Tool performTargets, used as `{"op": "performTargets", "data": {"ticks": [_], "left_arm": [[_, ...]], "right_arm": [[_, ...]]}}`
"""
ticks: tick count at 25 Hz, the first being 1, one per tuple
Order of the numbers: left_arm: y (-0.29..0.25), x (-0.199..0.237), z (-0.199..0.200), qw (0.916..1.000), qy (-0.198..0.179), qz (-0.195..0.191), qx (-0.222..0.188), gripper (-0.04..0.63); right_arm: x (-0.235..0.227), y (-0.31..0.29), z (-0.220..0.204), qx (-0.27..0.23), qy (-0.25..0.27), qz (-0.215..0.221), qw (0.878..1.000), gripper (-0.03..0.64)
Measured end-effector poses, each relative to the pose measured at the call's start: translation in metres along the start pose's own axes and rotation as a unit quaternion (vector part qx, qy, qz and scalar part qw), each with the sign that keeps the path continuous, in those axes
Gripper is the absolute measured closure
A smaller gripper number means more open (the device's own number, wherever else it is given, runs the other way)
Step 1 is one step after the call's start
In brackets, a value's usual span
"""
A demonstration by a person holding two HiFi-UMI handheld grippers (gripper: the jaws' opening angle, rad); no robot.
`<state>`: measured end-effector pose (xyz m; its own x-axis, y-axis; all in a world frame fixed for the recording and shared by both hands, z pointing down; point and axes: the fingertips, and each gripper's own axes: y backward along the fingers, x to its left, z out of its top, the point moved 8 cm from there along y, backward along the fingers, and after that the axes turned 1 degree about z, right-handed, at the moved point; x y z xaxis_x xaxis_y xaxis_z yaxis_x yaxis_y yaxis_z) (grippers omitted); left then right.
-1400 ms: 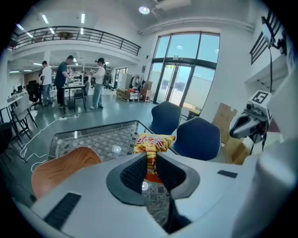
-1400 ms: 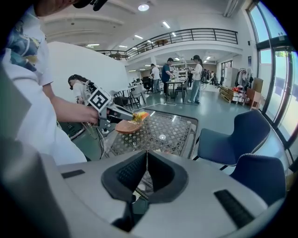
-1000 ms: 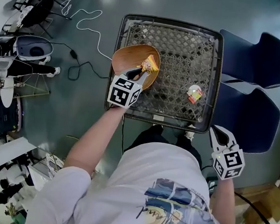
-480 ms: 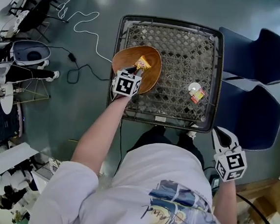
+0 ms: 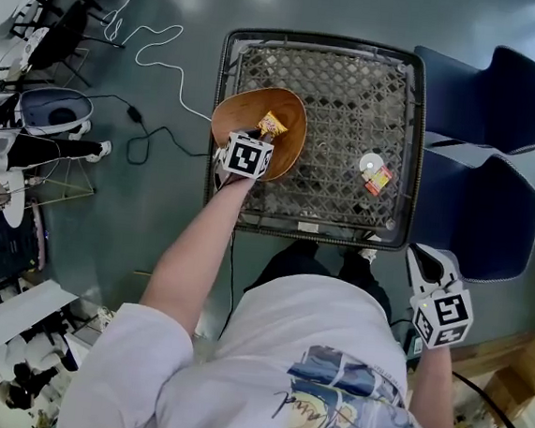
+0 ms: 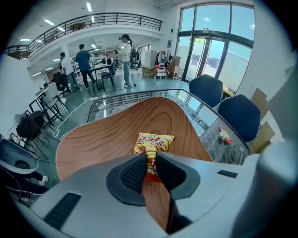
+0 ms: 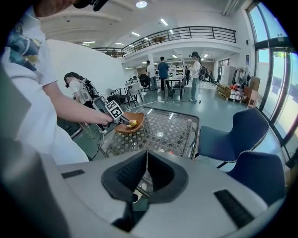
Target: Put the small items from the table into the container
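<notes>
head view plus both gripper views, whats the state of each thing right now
left gripper: shut on snack packet
snack packet: pinched, inside the bowl
bowl: upright at table's left edge
right gripper: shut, empty, off the table
small wrapper: lying on table, outside bowl
white disc: on table beside small wrapper

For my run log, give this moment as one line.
left gripper: shut on snack packet, inside wooden bowl | right gripper: shut, empty | table: small wrapped item waiting
</notes>
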<state>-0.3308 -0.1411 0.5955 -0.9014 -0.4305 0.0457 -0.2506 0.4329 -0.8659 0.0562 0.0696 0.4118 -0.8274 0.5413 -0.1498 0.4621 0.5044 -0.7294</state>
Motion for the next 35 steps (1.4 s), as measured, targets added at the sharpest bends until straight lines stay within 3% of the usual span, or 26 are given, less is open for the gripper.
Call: {"op": "performTargets", "data": {"ticks": [6,12,20,28,35], "left_arm": [[-0.011,-0.001,-0.009,0.9999,-0.006,-0.002,0.013,0.525],[-0.008,-0.005,-0.007,0.9999,-0.008,-0.015,-0.001,0.520],[0.058,-0.019,0.012,0.9963,-0.008,-0.028,-0.080,0.511],[0.106,-0.103,0.019,0.9885,-0.043,-0.090,-0.113,0.511],[0.128,-0.190,0.022,0.9822,-0.041,-0.136,-0.123,0.511]], "right_arm": [[0.001,-0.001,-0.003,0.000,-0.002,0.000,1.000,0.604],[0.001,-0.002,-0.002,0.003,0.000,0.002,1.000,0.604],[-0.001,0.004,0.001,-0.009,0.004,0.004,1.000,0.604],[-0.020,0.014,-0.003,-0.016,0.013,0.018,1.000,0.604],[-0.046,0.047,-0.017,-0.024,0.019,0.025,0.999,0.606]]}}
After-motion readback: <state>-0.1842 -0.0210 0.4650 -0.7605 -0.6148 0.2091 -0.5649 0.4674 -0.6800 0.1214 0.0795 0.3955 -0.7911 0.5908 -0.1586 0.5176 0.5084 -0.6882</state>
